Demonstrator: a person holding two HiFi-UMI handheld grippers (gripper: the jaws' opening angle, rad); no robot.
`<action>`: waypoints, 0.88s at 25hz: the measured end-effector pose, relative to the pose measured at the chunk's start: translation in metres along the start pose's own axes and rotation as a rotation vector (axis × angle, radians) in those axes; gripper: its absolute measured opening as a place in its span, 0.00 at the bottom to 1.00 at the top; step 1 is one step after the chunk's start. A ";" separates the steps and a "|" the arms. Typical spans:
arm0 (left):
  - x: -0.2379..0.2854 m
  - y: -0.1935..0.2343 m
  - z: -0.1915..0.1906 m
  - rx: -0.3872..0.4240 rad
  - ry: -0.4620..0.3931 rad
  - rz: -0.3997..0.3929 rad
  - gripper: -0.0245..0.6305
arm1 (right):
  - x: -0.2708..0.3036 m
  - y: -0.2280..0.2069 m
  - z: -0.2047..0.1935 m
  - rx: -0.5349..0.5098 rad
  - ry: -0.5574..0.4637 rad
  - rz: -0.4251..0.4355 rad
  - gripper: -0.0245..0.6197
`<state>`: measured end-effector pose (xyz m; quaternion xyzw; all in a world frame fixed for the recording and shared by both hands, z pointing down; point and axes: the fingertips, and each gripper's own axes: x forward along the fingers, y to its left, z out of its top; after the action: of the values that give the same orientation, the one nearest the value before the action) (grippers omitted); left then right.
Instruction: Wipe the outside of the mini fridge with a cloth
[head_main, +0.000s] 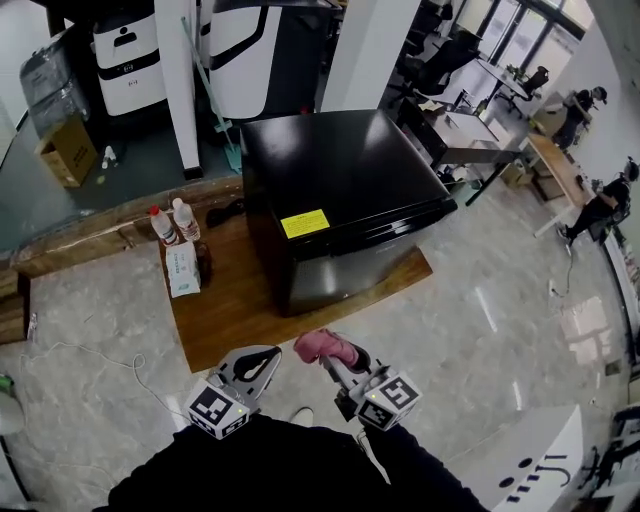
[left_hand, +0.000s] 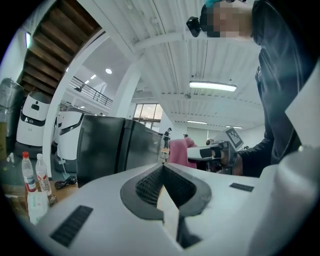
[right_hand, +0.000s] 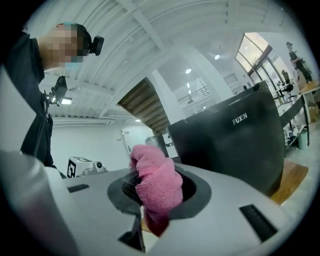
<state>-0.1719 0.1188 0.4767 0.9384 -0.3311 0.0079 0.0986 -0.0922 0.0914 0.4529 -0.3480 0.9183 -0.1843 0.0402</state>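
Note:
The black mini fridge (head_main: 335, 190) stands on a wooden board (head_main: 230, 300), with a yellow label (head_main: 304, 223) near its front top edge. It fills the middle of the left gripper view (left_hand: 112, 145) and the right of the right gripper view (right_hand: 230, 145). My right gripper (head_main: 335, 355) is shut on a pink cloth (head_main: 325, 346), bunched between the jaws (right_hand: 156, 185), just short of the fridge's front. My left gripper (head_main: 262, 362) hangs beside it, shut with nothing in it (left_hand: 162, 172). The pink cloth (left_hand: 179, 151) and right gripper also show in the left gripper view.
Two plastic bottles (head_main: 174, 222) and a white box (head_main: 183, 268) stand on the board left of the fridge. A black cable (head_main: 225, 212) lies behind them. White machines (head_main: 130, 60) and a pillar (head_main: 178, 80) stand at the back. Desks (head_main: 480, 130) and people (head_main: 600, 205) are at the right.

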 end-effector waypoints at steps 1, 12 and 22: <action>0.001 -0.012 0.001 0.004 -0.007 0.010 0.05 | -0.010 0.000 -0.002 -0.025 0.021 0.003 0.16; -0.018 -0.087 0.007 0.063 -0.030 0.089 0.05 | -0.068 0.044 0.001 -0.130 -0.007 0.102 0.16; -0.037 -0.102 0.000 0.080 -0.024 0.154 0.05 | -0.084 0.063 -0.011 -0.186 0.008 0.149 0.16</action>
<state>-0.1378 0.2193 0.4551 0.9134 -0.4027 0.0175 0.0565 -0.0706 0.1934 0.4358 -0.2802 0.9550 -0.0960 0.0176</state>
